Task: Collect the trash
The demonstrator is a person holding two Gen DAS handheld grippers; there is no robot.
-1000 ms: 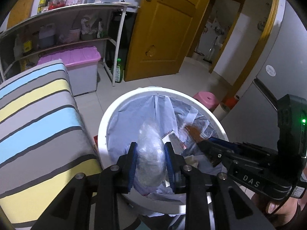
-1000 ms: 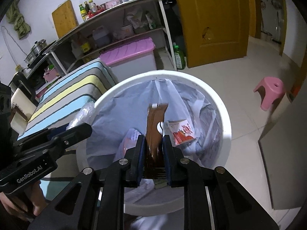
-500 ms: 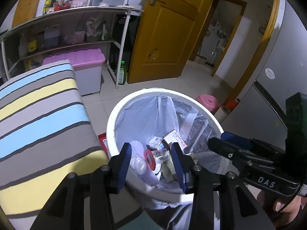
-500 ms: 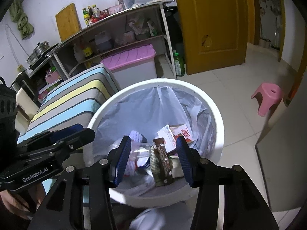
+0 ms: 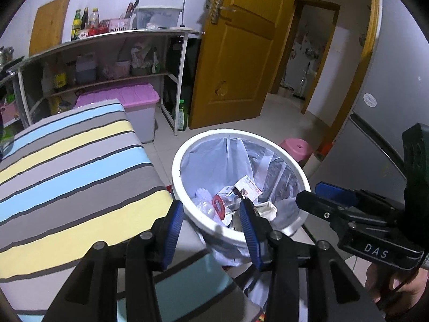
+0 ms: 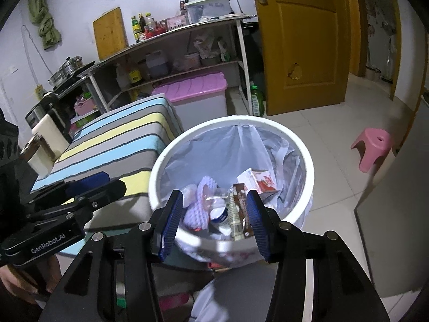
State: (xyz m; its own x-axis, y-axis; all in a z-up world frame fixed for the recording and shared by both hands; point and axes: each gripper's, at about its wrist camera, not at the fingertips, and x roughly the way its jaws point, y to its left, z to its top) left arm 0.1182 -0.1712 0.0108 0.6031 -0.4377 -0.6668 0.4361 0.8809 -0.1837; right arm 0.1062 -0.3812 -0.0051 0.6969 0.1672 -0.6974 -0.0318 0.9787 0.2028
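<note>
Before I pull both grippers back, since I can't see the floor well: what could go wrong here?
The bin stands close against the striped table, and the left gripper hangs over its near rim, so a careless pull might nudge or tip it. The liner drapes loosely outside the rim and could snag the right gripper.

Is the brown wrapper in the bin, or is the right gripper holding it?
In the bin. The brown wrapper lies among the trash inside the white bin; the right gripper hangs above it, jaws wide apart and empty.
</note>
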